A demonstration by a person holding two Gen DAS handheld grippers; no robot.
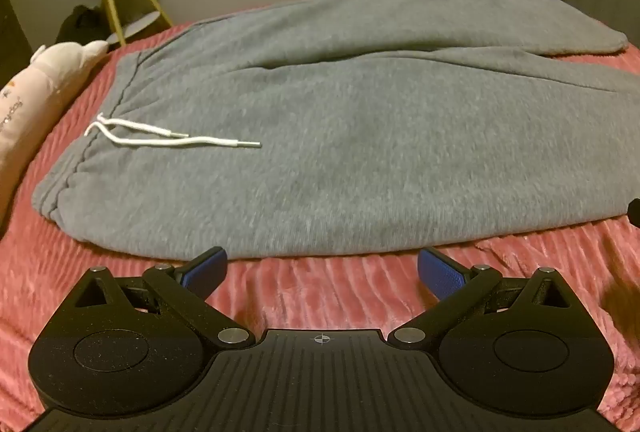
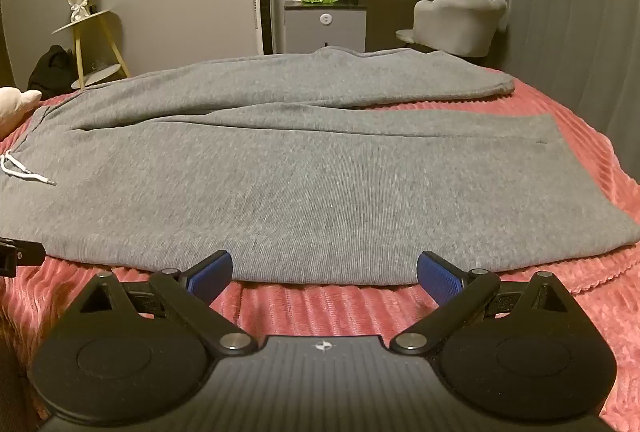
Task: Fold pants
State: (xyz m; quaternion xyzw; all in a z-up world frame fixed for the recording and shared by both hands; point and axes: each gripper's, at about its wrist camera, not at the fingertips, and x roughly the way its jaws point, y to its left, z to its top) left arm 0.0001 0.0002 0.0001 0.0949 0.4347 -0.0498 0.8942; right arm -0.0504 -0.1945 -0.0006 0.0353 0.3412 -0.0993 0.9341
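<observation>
Both grippers, the left gripper and the right gripper, hang with jaws spread wide and pinch nothing, just before the near edge of the pants. These grey pants lie flat across the pink bedspread (waistband to the left), with the white drawstring on top.

One pair of grey pants, one pink blanket, two grippers, one plush toy

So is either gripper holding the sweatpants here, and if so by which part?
Nothing is held. The left gripper and right gripper are both open, just short of the near edge of the grey sweatpants.
</observation>
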